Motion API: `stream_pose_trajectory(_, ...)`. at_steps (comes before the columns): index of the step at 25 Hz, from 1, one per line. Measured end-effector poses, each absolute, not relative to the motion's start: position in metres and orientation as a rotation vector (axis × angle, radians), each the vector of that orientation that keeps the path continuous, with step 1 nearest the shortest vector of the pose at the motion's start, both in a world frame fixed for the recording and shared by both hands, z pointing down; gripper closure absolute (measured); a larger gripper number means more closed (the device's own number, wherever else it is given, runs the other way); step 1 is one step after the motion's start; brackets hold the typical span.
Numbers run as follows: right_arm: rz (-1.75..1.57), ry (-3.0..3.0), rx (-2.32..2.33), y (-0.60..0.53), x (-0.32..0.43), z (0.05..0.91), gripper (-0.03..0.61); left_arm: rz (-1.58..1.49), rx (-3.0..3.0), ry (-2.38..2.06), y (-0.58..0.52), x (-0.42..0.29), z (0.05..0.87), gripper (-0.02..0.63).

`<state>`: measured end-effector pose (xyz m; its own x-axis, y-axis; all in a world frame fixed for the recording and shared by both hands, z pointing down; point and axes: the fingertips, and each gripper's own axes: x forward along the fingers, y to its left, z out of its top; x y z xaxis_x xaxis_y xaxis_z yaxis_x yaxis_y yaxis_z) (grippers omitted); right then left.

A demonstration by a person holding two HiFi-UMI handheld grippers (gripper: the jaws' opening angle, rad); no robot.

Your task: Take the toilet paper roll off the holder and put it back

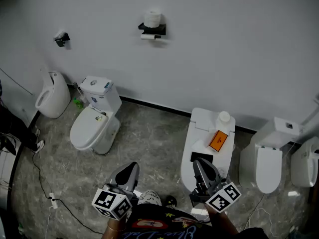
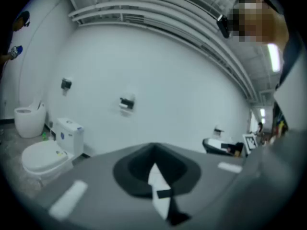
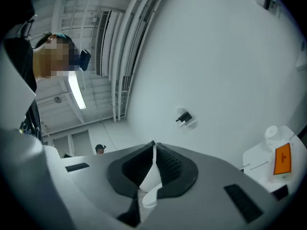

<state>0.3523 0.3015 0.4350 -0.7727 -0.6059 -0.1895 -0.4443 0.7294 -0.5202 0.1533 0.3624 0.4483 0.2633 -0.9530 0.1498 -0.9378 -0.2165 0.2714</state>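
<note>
High on the grey wall, a white toilet paper roll [image 1: 153, 18] stands on top of a black holder [image 1: 152, 30]. In the left gripper view the holder [image 2: 126, 103] shows small and far off, and in the right gripper view the holder [image 3: 183, 117] is just as distant. Both grippers are low, near the person's body and well short of the wall. My left gripper [image 1: 133, 167] has its jaws together with nothing between them. My right gripper [image 1: 197, 164] is shut as well and empty, held over the near end of a white toilet.
Several white toilets line the wall: one at the left [image 1: 94, 126], one in the middle [image 1: 207, 138] with an orange item [image 1: 218, 140] on it, others at the right [image 1: 269, 158]. A urinal [image 1: 52, 94] and a second black wall fitting [image 1: 62, 39] are far left. A cable [image 1: 55, 200] lies on the floor.
</note>
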Motion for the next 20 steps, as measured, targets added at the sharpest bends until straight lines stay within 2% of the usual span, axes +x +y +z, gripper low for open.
stream_pose_trajectory(10,-0.649,2.633,-0.77,0.248,0.285,0.436,0.561,-0.172,2.2,-1.777,0.312,0.084,0.454,0.615)
stream_pose_trajectory(20,-0.594,2.586,-0.701,0.15,0.107,0.412,0.561,-0.1,2.276,-1.814,0.219,-0.074,0.443,0.615)
